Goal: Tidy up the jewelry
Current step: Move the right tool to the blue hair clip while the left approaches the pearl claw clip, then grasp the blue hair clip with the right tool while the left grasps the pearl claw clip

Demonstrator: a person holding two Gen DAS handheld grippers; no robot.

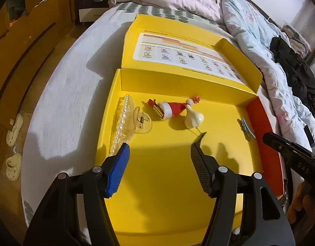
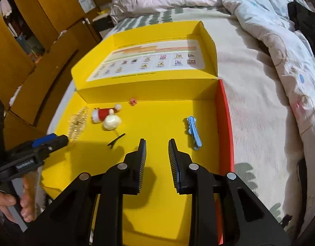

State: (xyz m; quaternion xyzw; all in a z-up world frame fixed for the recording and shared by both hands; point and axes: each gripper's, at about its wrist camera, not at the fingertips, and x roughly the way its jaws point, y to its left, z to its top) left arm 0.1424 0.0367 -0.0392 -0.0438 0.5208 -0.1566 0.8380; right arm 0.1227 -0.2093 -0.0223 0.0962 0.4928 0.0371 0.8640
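An open yellow box [image 1: 177, 164] lies on the bed and holds hair accessories. A clear pearl claw clip [image 1: 126, 121] lies at its left. A red Santa-hat clip [image 1: 169, 108] and a white garlic-shaped piece [image 1: 193, 117] lie at the back, with a black clip [image 1: 201, 136] beside them and a blue clip [image 1: 246, 128] at the right. My left gripper [image 1: 159, 151] is open and empty above the box floor. My right gripper [image 2: 156, 143] is open and empty, left of the blue clip [image 2: 192, 131]. The Santa clip [image 2: 102, 113] and black clip [image 2: 116, 139] lie ahead left.
The box lid [image 2: 149, 61] lies open at the back with a printed sheet inside. A red box side [image 2: 226, 123] runs along the right. Crumpled quilts [image 2: 270, 30] and dark clothing [image 1: 294, 71] lie on the bed. Wooden cabinets [image 1: 24, 51] and slippers [image 1: 14, 143] are on the left.
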